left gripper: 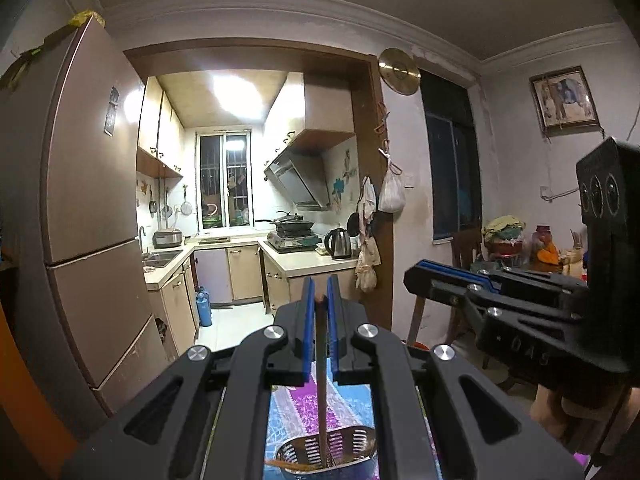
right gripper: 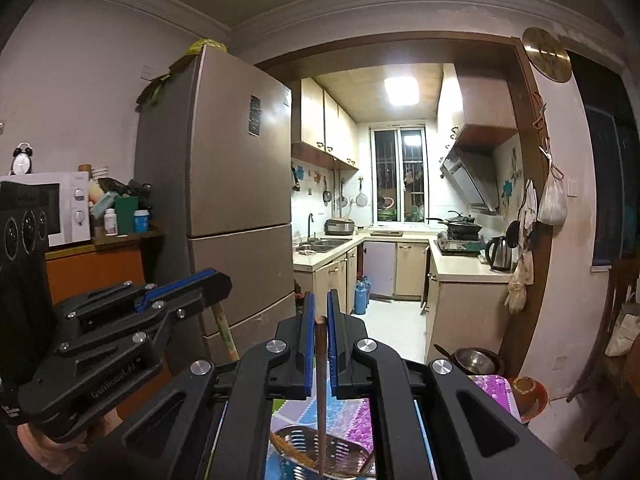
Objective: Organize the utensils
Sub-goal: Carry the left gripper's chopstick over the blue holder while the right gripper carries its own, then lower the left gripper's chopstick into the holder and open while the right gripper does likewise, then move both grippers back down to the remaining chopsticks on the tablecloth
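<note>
So both grippers are up at about the same height, side by side, pointing toward the kitchen doorway. The left gripper (left gripper: 319, 300) has its blue pads pinched together on a thin brown chopstick (left gripper: 321, 384), which hangs straight down between the fingers. Its lower end reaches into a slotted metal utensil holder (left gripper: 352, 442) sitting on a purple and blue patterned tablecloth (left gripper: 304, 404). There seem to be a couple more sticks lying in the holder, but it's mostly hidden by the gripper body, so I can't say how many.

The right gripper (right gripper: 321, 304) is doing the same thing: pads clamped on a second chopstick (right gripper: 320, 392), dark brown, hanging down over the same holder (right gripper: 340, 446). From the left camera you can see the right gripper (left gripper: 416, 276) off to the side with its jaws together, and from the right camera the left one (right gripper: 222, 280) likewise, with a hand (right gripper: 52, 446) wrapped around its grip.

Further out: a tall fridge (right gripper: 224, 200) left of the doorway, a microwave (right gripper: 66, 208) with an alarm clock (right gripper: 22, 158) on top, and a kettle (right gripper: 499, 253) on the kitchen counter (right gripper: 464, 266). A steel bowl (right gripper: 476, 360) sits near the table's far right edge.
</note>
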Available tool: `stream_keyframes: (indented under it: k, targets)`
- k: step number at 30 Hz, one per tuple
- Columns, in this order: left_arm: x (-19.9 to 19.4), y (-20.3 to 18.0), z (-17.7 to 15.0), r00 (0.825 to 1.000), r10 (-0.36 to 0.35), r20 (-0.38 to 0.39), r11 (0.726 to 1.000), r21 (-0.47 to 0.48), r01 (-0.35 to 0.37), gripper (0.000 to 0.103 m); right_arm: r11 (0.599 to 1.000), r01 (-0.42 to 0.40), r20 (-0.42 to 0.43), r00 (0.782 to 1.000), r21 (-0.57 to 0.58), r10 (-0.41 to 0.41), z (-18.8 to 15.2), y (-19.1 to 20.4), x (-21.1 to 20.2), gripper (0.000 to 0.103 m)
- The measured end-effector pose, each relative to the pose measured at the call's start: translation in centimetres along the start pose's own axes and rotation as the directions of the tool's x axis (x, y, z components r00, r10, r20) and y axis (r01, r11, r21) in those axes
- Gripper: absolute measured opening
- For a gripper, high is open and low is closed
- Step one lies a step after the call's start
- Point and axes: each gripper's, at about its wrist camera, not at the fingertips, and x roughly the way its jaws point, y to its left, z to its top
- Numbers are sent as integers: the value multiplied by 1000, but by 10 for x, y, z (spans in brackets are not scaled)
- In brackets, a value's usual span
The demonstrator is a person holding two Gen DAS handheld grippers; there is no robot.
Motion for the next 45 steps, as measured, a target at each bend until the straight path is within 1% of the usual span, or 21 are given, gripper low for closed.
stream_keyframes:
  k: [5, 8, 14, 23, 31, 35, 39, 42, 44, 45]
  targets:
    - [23, 5, -12, 999, -1, -33, 1000, -4, 1, 5, 1000, 10, -36, 999, 11, -9, -13, -11, 26, 7]
    - [39, 9, -26, 998, 0, -61, 1000, -12, -1, 5, 1000, 14, -59, 998, 14, -14, -23, -14, 41, 7]
    - [61, 19, -43, 995, 8, -100, 1000, -20, -10, 5, 1000, 17, -96, 995, 10, -16, -39, -17, 65, 7]
    - [92, 24, -60, 989, 6, -149, 999, -35, -11, 5, 1000, 24, -133, 991, 3, -23, -58, -23, 85, 7]
    - [102, 29, -76, 982, 10, -186, 999, -34, -17, 5, 1000, 25, -153, 988, 11, -24, -67, -27, 94, 7]
    - [101, 31, -76, 981, 12, -193, 999, -40, -20, 6, 1000, 28, -150, 988, 11, -26, -66, -28, 93, 7]
    - [93, 31, -76, 982, 17, -189, 999, -32, -23, 6, 999, 32, -133, 991, 11, -30, -62, -27, 78, 7]
    - [74, 26, -76, 984, 4, -179, 999, -31, -10, 6, 1000, 25, -111, 994, 13, -24, -58, -27, 52, 9]
    - [52, 18, -81, 984, -10, -177, 1000, -15, 8, 6, 1000, 17, -91, 996, 4, -17, -59, -26, 20, 13]
    - [35, 12, -88, 984, -17, -178, 1000, 1, 17, 6, 1000, 15, -82, 997, -3, -15, -61, -26, 6, 17]
